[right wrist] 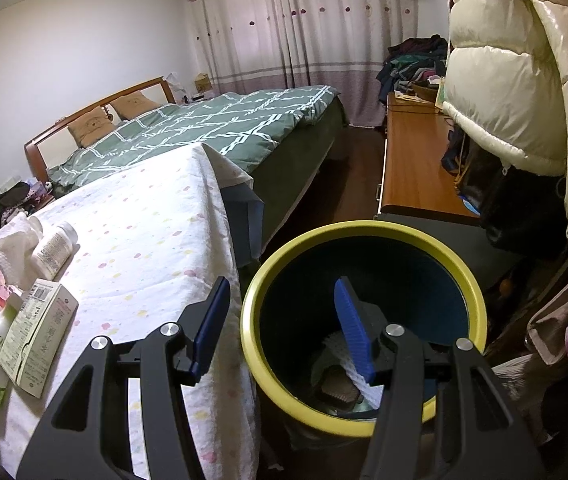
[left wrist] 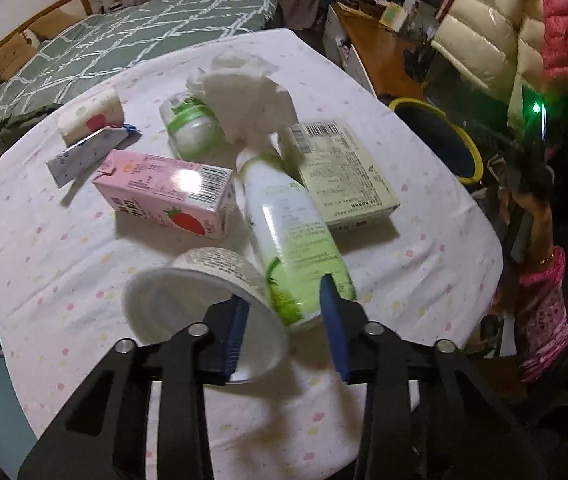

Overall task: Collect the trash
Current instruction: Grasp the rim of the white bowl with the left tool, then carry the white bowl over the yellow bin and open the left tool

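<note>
In the left wrist view several pieces of trash lie on the table [left wrist: 63,280]: a white paper cup [left wrist: 187,300] on its side, a green-white bottle [left wrist: 296,240], a pink strawberry carton [left wrist: 167,196], a pale green carton [left wrist: 340,172], a small jar [left wrist: 191,128], a crumpled tissue [left wrist: 247,96] and a wrapper [left wrist: 87,152]. My left gripper [left wrist: 284,328] is open, its left finger inside the cup's mouth, its right finger beside the bottle's base. My right gripper [right wrist: 284,328] is open and empty above the yellow-rimmed bin [right wrist: 259,280], which holds some trash [right wrist: 340,384].
The bin [left wrist: 472,148] stands off the table's right edge. A bed [right wrist: 211,128] lies behind the table, a wooden desk [right wrist: 412,164] and hanging puffy coats [right wrist: 500,80] to the right. The cartons also show at the right wrist view's left [right wrist: 35,340].
</note>
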A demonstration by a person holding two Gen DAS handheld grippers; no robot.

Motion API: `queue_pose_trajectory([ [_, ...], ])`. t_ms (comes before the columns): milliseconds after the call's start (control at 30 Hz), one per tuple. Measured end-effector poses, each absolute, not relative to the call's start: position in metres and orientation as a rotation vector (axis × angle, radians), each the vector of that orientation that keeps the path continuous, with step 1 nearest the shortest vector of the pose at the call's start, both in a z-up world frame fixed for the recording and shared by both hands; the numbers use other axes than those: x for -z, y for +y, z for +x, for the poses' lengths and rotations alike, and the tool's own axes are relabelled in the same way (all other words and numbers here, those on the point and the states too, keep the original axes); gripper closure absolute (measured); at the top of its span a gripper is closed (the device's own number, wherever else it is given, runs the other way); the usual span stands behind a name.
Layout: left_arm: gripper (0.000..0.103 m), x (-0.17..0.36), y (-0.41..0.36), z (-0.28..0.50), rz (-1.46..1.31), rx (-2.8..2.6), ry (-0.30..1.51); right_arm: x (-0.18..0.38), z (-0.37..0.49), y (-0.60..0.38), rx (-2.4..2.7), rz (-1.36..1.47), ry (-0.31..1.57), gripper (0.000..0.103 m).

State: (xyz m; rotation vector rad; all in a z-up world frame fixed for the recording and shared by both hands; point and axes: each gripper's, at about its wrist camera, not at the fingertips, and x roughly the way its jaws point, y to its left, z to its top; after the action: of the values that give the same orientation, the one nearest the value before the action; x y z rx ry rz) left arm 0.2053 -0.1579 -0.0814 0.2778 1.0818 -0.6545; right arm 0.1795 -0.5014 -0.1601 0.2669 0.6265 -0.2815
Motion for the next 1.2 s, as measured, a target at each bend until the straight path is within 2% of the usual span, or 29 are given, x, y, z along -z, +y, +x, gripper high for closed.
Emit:
queue_pose_trajectory([
  [133, 0.093, 0.082, -0.149, 0.211, 0.246, 0.622, 1.072, 0.16, 0.177, -0.502, 0.274, 0.269, 0.624, 0.051],
  [200, 0.097, 0.087, -0.146, 0.215, 0.23, 0.605, 1.08, 0.16, 0.176, -0.502, 0.271, 0.268, 0.622, 0.051],
  [400, 0.097, 0.077, -0.133, 0.215, 0.217, 0.523, 1.0, 0.151, 0.166, -0.5, 0.264, 0.275, 0.596, 0.051],
  [700, 0.097, 0.027, -0.144, 0.195, 0.289, 0.521, 0.851, 0.13, 0.137, -0.508, 0.299, 0.264, 0.53, 0.051],
  [933, 0.097, -0.007, -0.217, 0.189, 0.353, 0.682, 0.762, 0.119, 0.105, -0.516, 0.363, 0.227, 0.507, 0.051],
  [1200, 0.097, 0.009, -0.335, 0.201, 0.406, 0.878, 0.815, 0.11, 0.061, -0.526, 0.435, 0.204, 0.469, 0.051],
])
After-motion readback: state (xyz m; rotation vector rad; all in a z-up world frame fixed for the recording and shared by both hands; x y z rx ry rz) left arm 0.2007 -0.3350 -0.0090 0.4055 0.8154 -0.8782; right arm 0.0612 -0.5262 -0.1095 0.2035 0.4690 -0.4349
